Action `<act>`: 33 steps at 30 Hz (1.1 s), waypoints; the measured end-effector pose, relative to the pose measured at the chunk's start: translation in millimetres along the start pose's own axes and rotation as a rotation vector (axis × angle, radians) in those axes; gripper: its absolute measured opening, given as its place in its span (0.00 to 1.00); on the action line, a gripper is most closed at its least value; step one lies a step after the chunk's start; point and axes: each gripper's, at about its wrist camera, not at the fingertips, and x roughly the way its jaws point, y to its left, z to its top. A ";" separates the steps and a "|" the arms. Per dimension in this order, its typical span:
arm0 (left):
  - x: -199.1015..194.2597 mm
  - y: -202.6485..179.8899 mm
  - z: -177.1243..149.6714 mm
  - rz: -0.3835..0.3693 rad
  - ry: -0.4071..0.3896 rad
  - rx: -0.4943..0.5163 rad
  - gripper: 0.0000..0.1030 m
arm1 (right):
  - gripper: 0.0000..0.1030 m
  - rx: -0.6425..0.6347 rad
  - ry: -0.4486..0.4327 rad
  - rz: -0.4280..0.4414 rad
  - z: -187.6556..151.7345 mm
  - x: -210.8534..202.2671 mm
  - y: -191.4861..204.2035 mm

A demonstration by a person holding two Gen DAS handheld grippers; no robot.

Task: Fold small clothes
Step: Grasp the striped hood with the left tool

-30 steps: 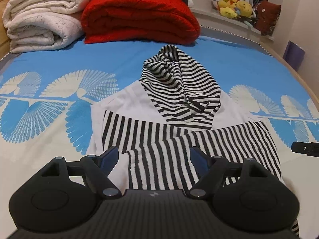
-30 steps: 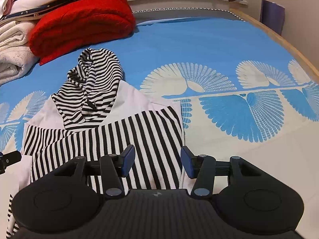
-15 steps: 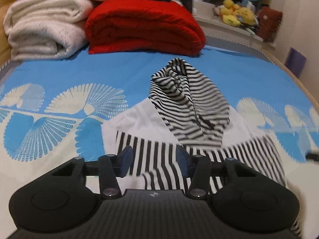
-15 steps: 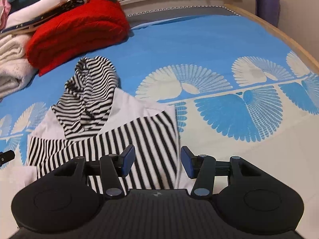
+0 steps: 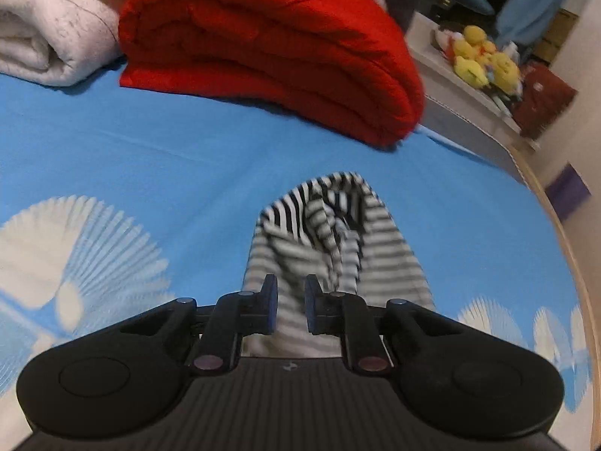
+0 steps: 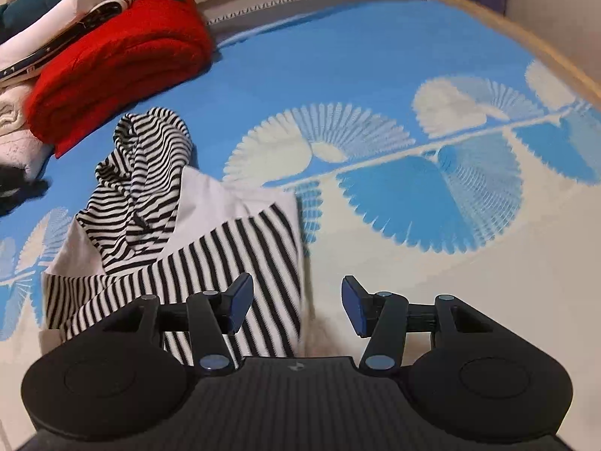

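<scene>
While no writing is readable, the left gripper (image 5: 288, 308), now nearer the striped hoodie's hood (image 5: 338, 240), has narrowed, grasping nothing; the right gripper (image 6: 296, 306) gapes, released.

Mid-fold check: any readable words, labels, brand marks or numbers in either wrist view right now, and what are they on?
No readable words or numbers in either view.
Left gripper: a small pale logo mark on its body, a symbol, not letters.
Right gripper: the same kind of mark.
Striped hoodie: no tag or print shows.
Dark strip in the pile above the red blanket: small pale marks, too blurred to read.
</scene>
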 end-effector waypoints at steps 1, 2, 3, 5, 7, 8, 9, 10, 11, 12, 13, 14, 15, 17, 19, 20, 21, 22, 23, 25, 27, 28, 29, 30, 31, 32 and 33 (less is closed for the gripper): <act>14.4 -3.1 8.0 0.003 0.001 0.011 0.16 | 0.53 0.003 0.007 0.000 -0.8 2.7 0.3; 28.6 -5.9 15.4 0.006 0.004 0.021 0.16 | 0.53 0.002 0.011 0.000 -1.3 4.6 0.5; 41.6 -8.7 21.9 0.017 -0.001 0.032 0.16 | 0.53 0.002 0.016 0.001 -1.4 6.7 0.8; 65.8 -12.0 32.3 0.037 -0.005 0.045 0.16 | 0.53 0.003 0.020 0.000 -0.2 9.0 -0.3; 89.9 -12.6 40.4 0.042 0.013 0.045 0.21 | 0.53 -0.002 0.017 -0.010 2.3 10.9 -2.2; 101.5 -13.9 44.2 0.058 0.021 0.050 0.24 | 0.53 -0.003 0.014 -0.017 3.6 11.9 -3.4; 111.1 -15.7 46.8 0.074 0.029 0.052 0.32 | 0.53 0.000 0.013 -0.023 4.4 12.9 -5.3; 118.4 -16.0 47.5 0.078 0.039 0.050 0.37 | 0.53 0.004 0.014 -0.029 5.3 14.2 -7.1; 127.9 -17.3 50.6 0.075 0.054 0.050 0.38 | 0.53 0.008 0.015 -0.034 5.9 15.7 -8.7; 136.0 -18.9 53.0 0.080 0.064 0.057 0.38 | 0.53 0.009 0.017 -0.036 6.0 17.2 -9.9; 141.9 -20.0 54.2 0.093 0.068 0.067 0.40 | 0.53 0.008 0.020 -0.038 6.3 19.4 -10.2; 148.7 -22.0 55.5 0.107 0.071 0.078 0.43 | 0.53 0.008 0.022 -0.040 6.7 20.7 -10.5; 155.7 -23.7 56.2 0.116 0.078 0.088 0.50 | 0.53 0.010 0.023 -0.043 6.8 21.6 -10.7; 168.0 -27.3 56.1 0.150 0.091 0.124 0.57 | 0.53 0.008 0.021 -0.043 7.2 22.0 -10.7; 179.5 -29.2 56.9 0.183 0.097 0.152 0.56 | 0.53 0.003 0.016 -0.047 6.9 21.6 -10.2; 184.8 -29.4 56.9 0.184 0.105 0.163 0.56 | 0.53 0.003 0.016 -0.049 6.5 21.9 -10.3; 188.8 -30.5 57.1 0.188 0.111 0.180 0.54 | 0.53 0.003 0.017 -0.051 6.1 22.4 -10.6; 191.0 -32.0 57.7 0.190 0.109 0.199 0.40 | 0.53 0.003 0.019 -0.052 5.9 22.8 -10.7; 191.2 -33.7 58.5 0.181 0.109 0.217 0.26 | 0.53 0.002 0.020 -0.054 6.1 23.1 -10.7; 184.8 -41.2 60.0 0.154 0.099 0.241 0.04 | 0.53 -0.002 0.014 -0.059 7.0 22.0 -10.6; 165.6 -51.3 58.2 0.120 0.053 0.268 0.03 | 0.53 -0.006 0.003 -0.062 8.3 19.6 -9.6; 153.2 -56.1 55.4 0.090 0.034 0.282 0.03 | 0.53 -0.010 -0.006 -0.064 9.5 18.2 -8.5; 139.4 -60.3 52.3 0.060 0.014 0.299 0.03 | 0.53 -0.015 -0.016 -0.066 11.1 16.4 -7.2; 123.9 -65.3 48.2 0.034 -0.002 0.329 0.03 | 0.53 -0.020 -0.025 -0.071 12.2 15.1 -6.0; 105.4 -71.3 42.9 0.010 -0.022 0.369 0.03 | 0.53 -0.027 -0.034 -0.074 13.6 13.1 -4.2; 86.9 -75.0 37.4 -0.023 -0.041 0.396 0.03 | 0.53 -0.032 -0.043 -0.074 14.5 10.9 -2.5; 62.8 -78.5 29.7 -0.071 -0.057 0.425 0.03 | 0.53 -0.039 -0.053 -0.071 15.5 8.1 -0.9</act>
